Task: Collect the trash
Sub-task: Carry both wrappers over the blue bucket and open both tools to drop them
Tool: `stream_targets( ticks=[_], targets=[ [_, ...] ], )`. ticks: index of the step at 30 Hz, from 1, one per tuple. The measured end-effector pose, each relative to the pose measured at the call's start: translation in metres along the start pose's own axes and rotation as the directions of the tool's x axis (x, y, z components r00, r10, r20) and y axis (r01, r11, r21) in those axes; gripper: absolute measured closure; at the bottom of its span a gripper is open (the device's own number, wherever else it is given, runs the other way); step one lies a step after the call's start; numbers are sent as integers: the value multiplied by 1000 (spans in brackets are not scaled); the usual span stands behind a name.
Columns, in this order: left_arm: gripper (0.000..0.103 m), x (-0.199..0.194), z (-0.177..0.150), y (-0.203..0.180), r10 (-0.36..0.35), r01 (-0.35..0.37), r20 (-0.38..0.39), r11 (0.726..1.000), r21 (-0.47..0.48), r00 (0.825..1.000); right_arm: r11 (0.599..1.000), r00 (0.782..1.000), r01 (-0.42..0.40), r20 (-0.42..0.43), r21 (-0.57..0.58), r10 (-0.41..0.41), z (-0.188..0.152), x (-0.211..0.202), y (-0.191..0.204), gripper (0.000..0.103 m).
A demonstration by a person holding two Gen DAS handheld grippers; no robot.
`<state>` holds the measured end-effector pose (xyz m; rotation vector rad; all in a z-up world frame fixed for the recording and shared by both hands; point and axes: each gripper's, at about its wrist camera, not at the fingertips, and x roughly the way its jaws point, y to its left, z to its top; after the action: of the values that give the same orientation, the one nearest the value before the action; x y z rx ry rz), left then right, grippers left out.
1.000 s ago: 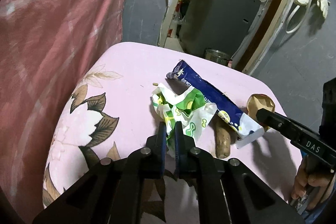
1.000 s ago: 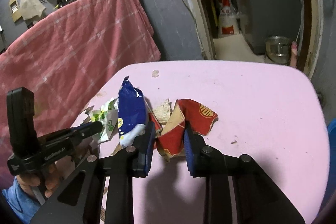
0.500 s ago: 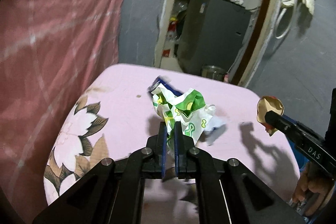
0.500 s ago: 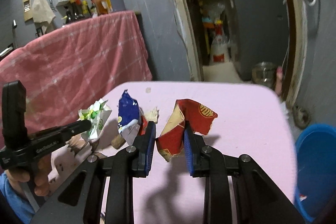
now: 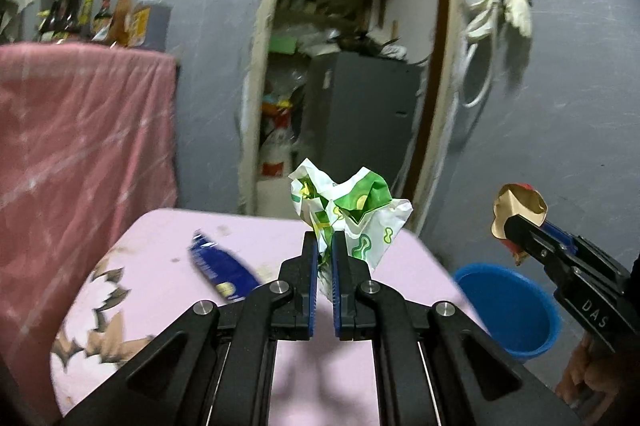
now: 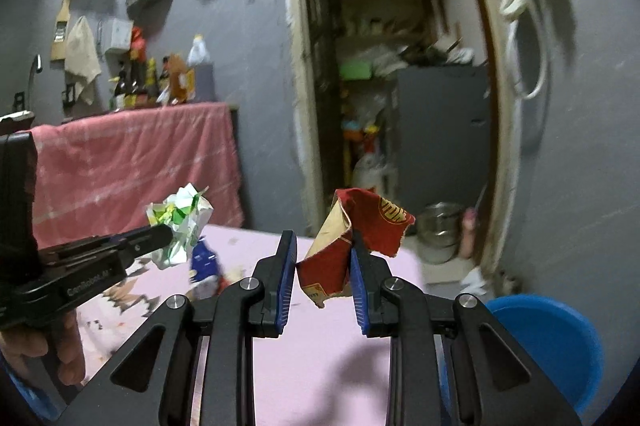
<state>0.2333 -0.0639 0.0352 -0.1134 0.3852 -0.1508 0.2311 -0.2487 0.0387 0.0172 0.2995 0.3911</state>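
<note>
left claw [image 5: 325, 250] is clamped on the crumpled green-and-white wrapper [image 5: 352, 210], lifted clear of the pink desk [image 5: 168, 250]; right claw [image 6: 324, 266] pinches the torn red carton [image 6: 352, 226], also aloft. this looks like the carry step. next, swing both over the blue bucket [image 6: 560, 338] beside the desk and let go. a blue packet [image 5: 224, 266], blurred, probably lies on the desk for later.
</note>
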Motion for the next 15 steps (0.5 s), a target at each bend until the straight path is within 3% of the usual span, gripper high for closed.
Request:
stream_targets(
  ticks=[9,15],
  targets=[
    [99,20,6,-76,-111,110,26,993,29,993,980,977,200,77,-21,-198,-2,-45,-60,80],
    [99,43,-2,-128,-199,199,-1,979,48,980,956,954,293,63,17,-294,-13,-64,-102,80]
  ],
)
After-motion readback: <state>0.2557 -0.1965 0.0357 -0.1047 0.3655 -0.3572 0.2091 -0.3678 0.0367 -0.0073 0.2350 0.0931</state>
